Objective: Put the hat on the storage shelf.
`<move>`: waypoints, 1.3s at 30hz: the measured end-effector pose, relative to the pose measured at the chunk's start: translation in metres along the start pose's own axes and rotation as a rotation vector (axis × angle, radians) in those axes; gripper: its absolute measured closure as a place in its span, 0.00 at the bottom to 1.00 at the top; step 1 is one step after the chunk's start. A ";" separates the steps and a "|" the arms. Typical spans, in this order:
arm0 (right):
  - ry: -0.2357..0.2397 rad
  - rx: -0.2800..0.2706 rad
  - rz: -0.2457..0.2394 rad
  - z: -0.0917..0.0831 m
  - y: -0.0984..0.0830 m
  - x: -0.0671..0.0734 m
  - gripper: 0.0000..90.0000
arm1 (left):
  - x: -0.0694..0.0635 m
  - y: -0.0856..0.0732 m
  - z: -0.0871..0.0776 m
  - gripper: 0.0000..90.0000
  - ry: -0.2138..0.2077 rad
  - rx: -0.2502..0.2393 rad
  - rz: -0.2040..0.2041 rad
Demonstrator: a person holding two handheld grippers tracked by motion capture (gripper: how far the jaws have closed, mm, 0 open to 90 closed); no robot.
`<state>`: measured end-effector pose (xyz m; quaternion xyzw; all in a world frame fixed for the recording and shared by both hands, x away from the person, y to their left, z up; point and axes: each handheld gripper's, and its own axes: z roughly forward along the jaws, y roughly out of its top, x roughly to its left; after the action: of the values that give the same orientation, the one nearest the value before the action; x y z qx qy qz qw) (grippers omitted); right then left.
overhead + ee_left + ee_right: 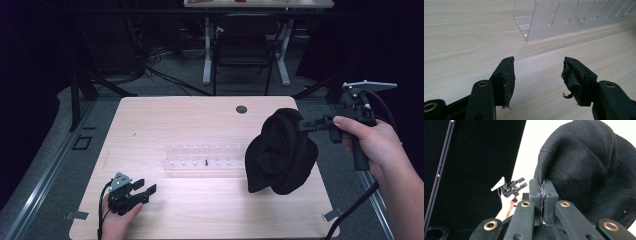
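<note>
- Two grippers are at work over the pale wooden table (150, 120), and I place everything by one landmark: the clear acrylic slotted rack (205, 155) lying across the table's middle.
- Right gripper (303, 123): its jaws are pressed together on a fold at the top edge of the black, soft knitted cloth cap (281, 152). In the right gripper view the pads meet on the fabric (543, 192), so the grip looks firm.
- That cap hangs at the rack's right end, lifted, its long axis running roughly top to bottom below the pinch; its lower bulge sits near or over the tabletop — contact there I cannot tell.
- Left gripper (142, 189): jaws spread wide with nothing between them, seen plainly in the left gripper view (537, 75). It rests low, on the near side of the rack's left end, pointing towards the rack.
- Deciding relation: the cap lies well apart from the left gripper, across the rack's full length — the right hand (370, 142) is far nearer and already carries it.
- My judgement: any placing move would swing the cap leftward over the rack, keeping the hanging bulk clear of the slots.
</note>
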<state>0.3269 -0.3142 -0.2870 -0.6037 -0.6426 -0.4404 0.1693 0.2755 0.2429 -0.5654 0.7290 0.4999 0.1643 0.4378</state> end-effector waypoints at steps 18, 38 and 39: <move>0.008 -0.020 -0.022 0.026 0.023 0.025 0.98 | 0.001 0.001 -0.002 0.48 -0.006 0.003 -0.001; 0.021 -0.002 -0.031 0.079 0.045 0.051 0.98 | 0.001 0.002 -0.001 0.48 -0.009 0.000 0.001; 0.017 0.001 -0.032 0.082 0.046 0.052 0.98 | 0.001 0.002 -0.001 0.48 -0.012 -0.001 0.000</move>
<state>0.3845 -0.2236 -0.2768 -0.5894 -0.6509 -0.4481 0.1680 0.2767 0.2441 -0.5640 0.7297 0.4973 0.1601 0.4411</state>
